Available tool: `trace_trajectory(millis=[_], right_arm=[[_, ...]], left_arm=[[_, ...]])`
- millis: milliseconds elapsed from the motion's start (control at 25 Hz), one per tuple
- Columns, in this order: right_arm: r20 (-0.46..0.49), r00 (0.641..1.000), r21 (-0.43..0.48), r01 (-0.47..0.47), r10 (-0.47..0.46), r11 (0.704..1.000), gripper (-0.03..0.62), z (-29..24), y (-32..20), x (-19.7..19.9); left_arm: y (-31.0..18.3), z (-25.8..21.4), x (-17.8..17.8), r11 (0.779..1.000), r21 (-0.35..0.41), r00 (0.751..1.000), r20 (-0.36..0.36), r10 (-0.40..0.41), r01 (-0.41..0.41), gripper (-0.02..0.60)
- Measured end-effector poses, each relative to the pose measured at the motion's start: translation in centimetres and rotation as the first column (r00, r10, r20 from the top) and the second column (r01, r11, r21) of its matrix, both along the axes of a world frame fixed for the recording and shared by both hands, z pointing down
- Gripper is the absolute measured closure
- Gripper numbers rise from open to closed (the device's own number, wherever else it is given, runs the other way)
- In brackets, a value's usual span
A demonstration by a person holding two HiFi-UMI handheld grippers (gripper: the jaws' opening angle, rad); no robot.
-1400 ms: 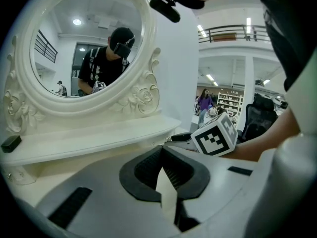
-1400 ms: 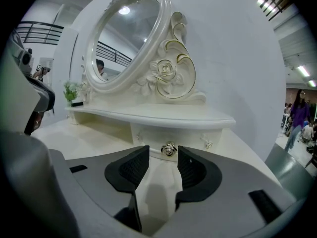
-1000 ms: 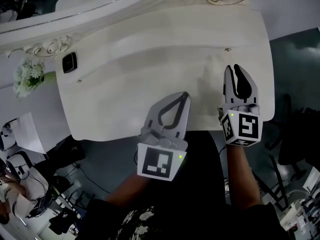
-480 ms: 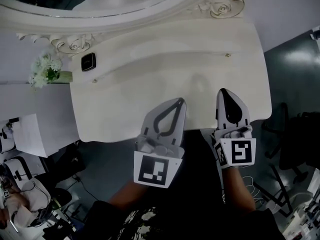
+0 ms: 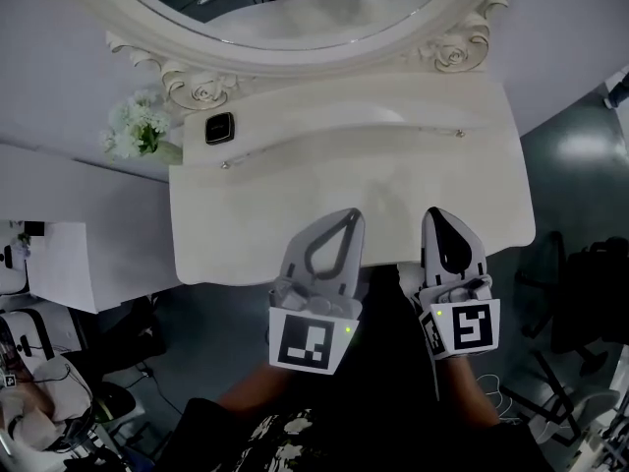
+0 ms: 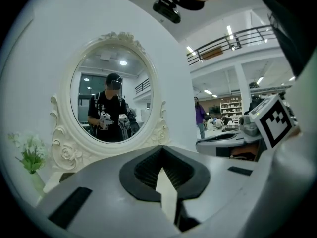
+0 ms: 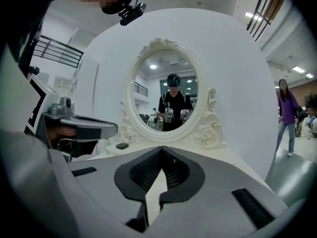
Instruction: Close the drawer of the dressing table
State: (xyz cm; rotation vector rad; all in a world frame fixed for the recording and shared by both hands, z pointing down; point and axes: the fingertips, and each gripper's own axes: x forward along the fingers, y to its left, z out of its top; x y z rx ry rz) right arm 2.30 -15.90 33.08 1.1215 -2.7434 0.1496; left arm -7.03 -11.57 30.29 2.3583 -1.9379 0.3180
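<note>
the left gripper (image 5: 350,216) and right gripper (image 5: 438,216) are hovering side by side at the front edge of the dressing table (image 5: 246,214), tips just over the top, each with jaws pressing together on nothing. the drawer is lying hidden beneath the top.

The cream dressing table (image 5: 295,205) stands upright, oval carved mirror (image 5: 295,8) at its back, drawer hidden beneath the top.
</note>
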Motion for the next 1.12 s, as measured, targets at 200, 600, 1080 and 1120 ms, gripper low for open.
trace_trajectory(millis=[200,600,1080,1120], right_arm=[[-0.001,0.999,0.029,0.042,-0.042,0.999,0.595,-1.5,2.8,-2.0],[-0.01,0.999,0.094,0.043,-0.042,0.995,0.595,-4.7,5.7,-3.6],[0.044,0.997,0.179,0.05,-0.059,0.983,0.595,-8.5,7.0,-4.6],[0.047,0.997,0.184,0.054,-0.064,0.981,0.595,-8.6,7.2,-4.7]], left_arm=[[2.1,-1.7,-1.8,0.999,0.046,1.0,0.013,-0.012,0.012,0.58],[5.5,-3.8,-5.8,0.993,0.081,0.996,-0.043,-0.077,0.08,0.58],[7.5,-7.3,-8.1,0.979,0.159,0.992,-0.025,-0.122,0.125,0.58],[7.6,-7.3,-8.2,0.978,0.162,0.992,-0.025,-0.126,0.129,0.58]])
